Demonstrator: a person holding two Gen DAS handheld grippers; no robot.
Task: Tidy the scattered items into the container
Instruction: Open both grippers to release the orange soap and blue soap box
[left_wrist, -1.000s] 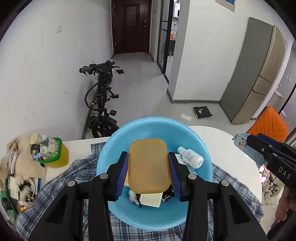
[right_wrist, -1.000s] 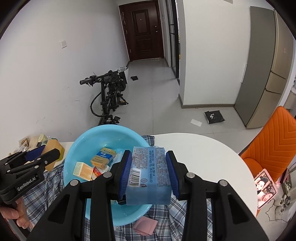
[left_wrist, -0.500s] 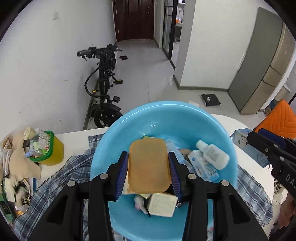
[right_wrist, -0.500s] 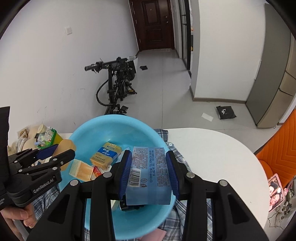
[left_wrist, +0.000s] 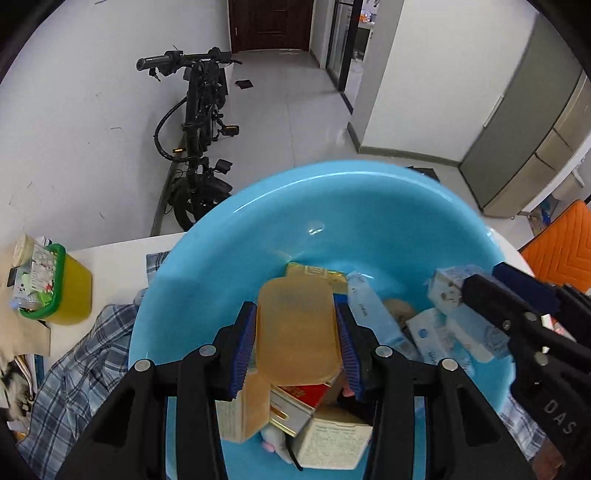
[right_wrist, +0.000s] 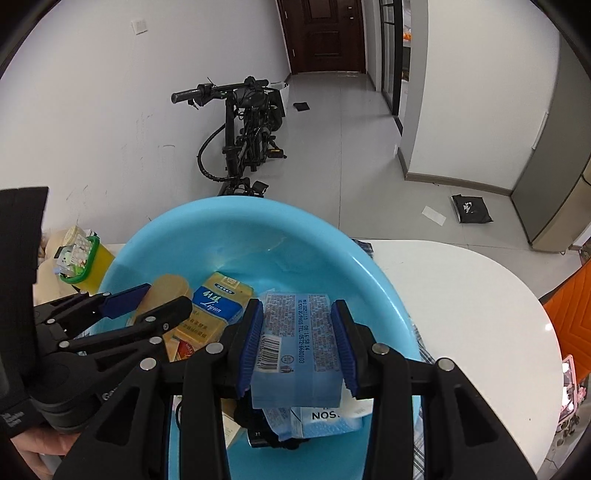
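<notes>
A light blue basin (left_wrist: 332, 206) (right_wrist: 236, 236) sits on a plaid cloth and holds several boxes and packets. My left gripper (left_wrist: 297, 332) is shut on an amber plastic case (left_wrist: 297, 328), held low inside the basin above the boxes; it also shows in the right wrist view (right_wrist: 147, 301). My right gripper (right_wrist: 297, 339) is shut on a blue tissue pack (right_wrist: 297, 347), held inside the basin at its right side; it also shows in the left wrist view (left_wrist: 476, 284).
A yellow cup with a green rim (left_wrist: 55, 284) (right_wrist: 83, 264) stands left of the basin. The plaid cloth (left_wrist: 77, 365) lies on a white round table (right_wrist: 461, 295). A bicycle (left_wrist: 199, 147) leans at the wall behind. An orange chair (left_wrist: 561, 243) is at right.
Both grippers have moved forward and down into the basin with their loads. The basin now fills more of both views.
</notes>
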